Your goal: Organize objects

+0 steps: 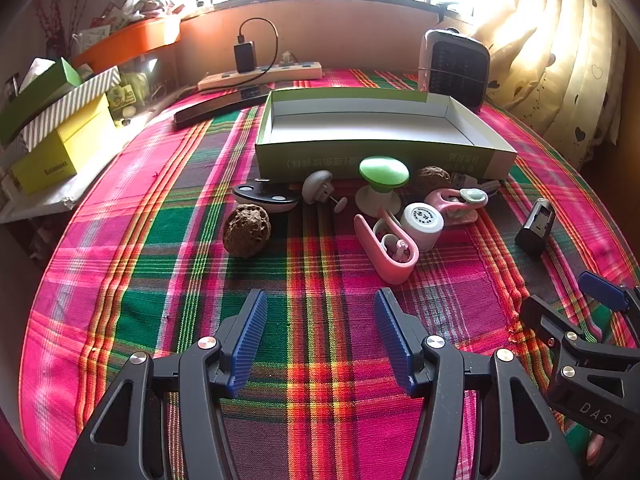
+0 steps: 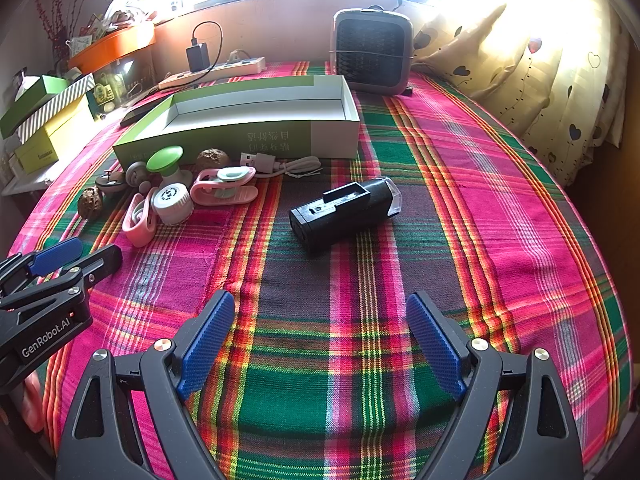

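Observation:
An empty green-and-white box (image 1: 376, 158) (image 2: 240, 138) lies on the plaid tablecloth (image 1: 160, 272). Small items cluster before it: a walnut (image 1: 246, 231) (image 2: 90, 203), a green-topped knob (image 1: 383, 174) (image 2: 165, 160), a white cap (image 1: 423, 222) (image 2: 171, 200), pink clips (image 1: 386, 250) (image 2: 224, 188), a second walnut (image 1: 432, 178) (image 2: 212, 159) and a white USB cable (image 2: 280, 166). A black device (image 2: 344, 210) (image 1: 536, 226) lies apart to the right. My left gripper (image 1: 320, 300) (image 2: 76, 254) is open above bare cloth. My right gripper (image 2: 320, 304) (image 1: 560, 292) is open short of the black device.
A grey heater (image 1: 454, 66) (image 2: 372, 50) stands behind the box. A power strip (image 1: 260, 74) with a black charger lies at the back. Stacked boxes (image 1: 60, 136) sit at the left edge, and a curtain (image 2: 540, 60) hangs on the right.

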{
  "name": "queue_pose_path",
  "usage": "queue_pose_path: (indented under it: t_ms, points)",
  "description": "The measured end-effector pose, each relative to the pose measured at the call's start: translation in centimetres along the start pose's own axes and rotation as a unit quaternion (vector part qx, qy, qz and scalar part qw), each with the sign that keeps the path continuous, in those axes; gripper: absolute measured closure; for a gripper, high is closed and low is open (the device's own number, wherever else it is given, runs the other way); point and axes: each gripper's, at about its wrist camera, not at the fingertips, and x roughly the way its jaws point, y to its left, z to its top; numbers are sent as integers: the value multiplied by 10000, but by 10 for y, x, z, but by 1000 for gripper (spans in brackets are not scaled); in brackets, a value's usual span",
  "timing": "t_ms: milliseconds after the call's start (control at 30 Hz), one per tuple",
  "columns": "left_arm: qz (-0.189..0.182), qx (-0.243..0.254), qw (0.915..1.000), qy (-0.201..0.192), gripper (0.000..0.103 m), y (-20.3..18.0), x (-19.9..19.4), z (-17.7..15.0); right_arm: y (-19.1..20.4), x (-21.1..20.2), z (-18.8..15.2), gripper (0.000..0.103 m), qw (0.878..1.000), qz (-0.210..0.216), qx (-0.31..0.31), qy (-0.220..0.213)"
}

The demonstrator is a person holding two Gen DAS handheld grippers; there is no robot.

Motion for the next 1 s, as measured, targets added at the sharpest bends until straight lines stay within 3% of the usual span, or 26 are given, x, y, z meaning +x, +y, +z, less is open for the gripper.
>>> queue_pose_path:
  t_ms: [500,633,700,1000]
  points:
    - [-94,147,9998,128,48,2,2,3,-2,-1,1,15,9999,92,-13,63]
    - [-277,115,9993,243,48,8,1,5,-10,-1,6,16,9996,212,194,78]
    - [-168,133,9996,192,48,11,0,6,-13,2,11,15,9992,166,332,117]
    - [-245,-242,9994,99,48,39,-1,16,-23,12,37,16,9975,110,688,128]
